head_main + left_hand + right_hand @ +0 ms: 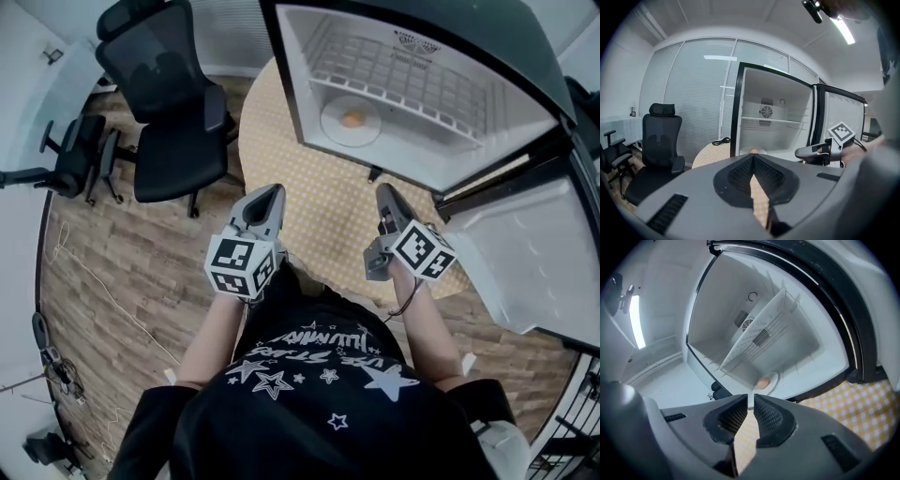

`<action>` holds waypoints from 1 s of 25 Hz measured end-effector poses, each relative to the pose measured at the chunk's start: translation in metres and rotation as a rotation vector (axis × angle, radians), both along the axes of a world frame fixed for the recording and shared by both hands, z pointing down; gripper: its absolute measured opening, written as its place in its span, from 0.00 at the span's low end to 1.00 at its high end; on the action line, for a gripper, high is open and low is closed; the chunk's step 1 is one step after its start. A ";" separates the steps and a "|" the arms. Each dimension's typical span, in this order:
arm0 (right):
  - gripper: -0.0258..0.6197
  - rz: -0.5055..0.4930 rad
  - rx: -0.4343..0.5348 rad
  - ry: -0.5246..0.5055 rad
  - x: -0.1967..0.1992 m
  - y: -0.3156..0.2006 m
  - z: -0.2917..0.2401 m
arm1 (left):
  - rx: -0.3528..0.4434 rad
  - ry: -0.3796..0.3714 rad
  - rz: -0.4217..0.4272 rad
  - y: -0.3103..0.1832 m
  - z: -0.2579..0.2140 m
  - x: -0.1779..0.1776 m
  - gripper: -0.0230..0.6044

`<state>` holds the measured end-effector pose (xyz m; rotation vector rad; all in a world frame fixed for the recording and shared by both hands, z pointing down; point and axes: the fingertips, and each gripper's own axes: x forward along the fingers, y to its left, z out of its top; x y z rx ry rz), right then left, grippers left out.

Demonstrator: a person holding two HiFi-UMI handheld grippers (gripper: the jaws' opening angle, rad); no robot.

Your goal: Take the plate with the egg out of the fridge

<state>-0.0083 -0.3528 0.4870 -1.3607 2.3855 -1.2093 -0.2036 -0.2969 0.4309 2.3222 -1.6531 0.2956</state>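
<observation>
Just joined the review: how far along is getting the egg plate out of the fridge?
Done: the fridge door stands open. In hand: nothing; the left hand-held gripper and right hand-held gripper are empty, over the table short of the fridge. Left: reach in, grip the plate with the egg under the wire shelf, lift it out.

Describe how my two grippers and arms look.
The left gripper and right gripper are grey, tapered two-jaw shells with black ribbed pads. Each carries a white cube with black square markers. A thin black cable trails from the right one. The person wears a black star-printed top.
</observation>
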 end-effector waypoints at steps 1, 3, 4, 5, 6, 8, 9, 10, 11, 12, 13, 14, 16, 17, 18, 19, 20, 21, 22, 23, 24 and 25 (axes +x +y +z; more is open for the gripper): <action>0.12 0.011 -0.009 -0.007 -0.001 -0.003 0.002 | -0.003 0.000 0.007 -0.006 0.002 -0.002 0.04; 0.12 0.038 -0.032 -0.027 -0.002 -0.008 0.005 | -0.012 0.007 0.030 -0.017 0.006 -0.003 0.04; 0.12 0.056 -0.043 -0.038 -0.002 -0.010 0.007 | -0.015 0.011 0.045 -0.023 0.008 -0.003 0.04; 0.12 0.076 -0.051 -0.048 -0.002 -0.012 0.008 | -0.017 0.014 0.062 -0.028 0.008 -0.004 0.04; 0.12 0.095 -0.057 -0.056 -0.003 -0.013 0.008 | -0.019 0.015 0.079 -0.033 0.009 -0.004 0.04; 0.12 0.128 -0.070 -0.066 -0.005 -0.017 0.010 | -0.024 0.016 0.110 -0.042 0.010 -0.007 0.04; 0.12 0.143 -0.075 -0.068 -0.006 -0.020 0.010 | -0.026 0.019 0.124 -0.047 0.011 -0.008 0.04; 0.12 0.161 -0.082 -0.068 -0.006 -0.022 0.011 | -0.026 0.022 0.140 -0.052 0.011 -0.009 0.04; 0.12 0.181 -0.088 -0.068 -0.007 -0.025 0.012 | -0.026 0.022 0.157 -0.056 0.013 -0.009 0.04; 0.12 0.198 -0.095 -0.072 -0.009 -0.028 0.013 | -0.028 0.021 0.172 -0.060 0.014 -0.010 0.04; 0.12 0.211 -0.099 -0.081 -0.011 -0.032 0.013 | -0.030 0.018 0.185 -0.063 0.016 -0.012 0.04; 0.12 0.218 -0.103 -0.093 -0.016 -0.035 0.013 | -0.033 0.016 0.195 -0.067 0.019 -0.015 0.04; 0.12 0.226 -0.108 -0.114 -0.024 -0.041 0.013 | -0.044 0.015 0.206 -0.074 0.024 -0.023 0.04; 0.12 0.231 -0.110 -0.123 -0.027 -0.044 0.013 | -0.050 0.016 0.209 -0.078 0.027 -0.026 0.04; 0.12 0.238 -0.113 -0.134 -0.030 -0.046 0.013 | -0.055 0.019 0.214 -0.081 0.030 -0.030 0.04; 0.12 0.248 -0.117 -0.149 -0.032 -0.049 0.014 | -0.059 0.021 0.219 -0.084 0.032 -0.033 0.04; 0.13 0.260 -0.124 -0.172 -0.034 -0.053 0.015 | -0.060 0.022 0.227 -0.087 0.033 -0.035 0.04; 0.13 0.274 -0.131 -0.203 -0.035 -0.056 0.015 | -0.060 0.022 0.235 -0.090 0.034 -0.036 0.04; 0.17 0.292 -0.141 -0.238 -0.036 -0.060 0.017 | -0.060 0.021 0.245 -0.093 0.035 -0.037 0.04; 0.22 0.311 -0.151 -0.271 -0.037 -0.063 0.018 | -0.061 0.021 0.255 -0.096 0.036 -0.038 0.04; 0.25 0.328 -0.163 -0.295 -0.038 -0.066 0.021 | -0.063 0.021 0.264 -0.098 0.038 -0.040 0.04; 0.27 0.342 -0.174 -0.309 -0.040 -0.069 0.024 | -0.066 0.023 0.272 -0.100 0.040 -0.042 0.04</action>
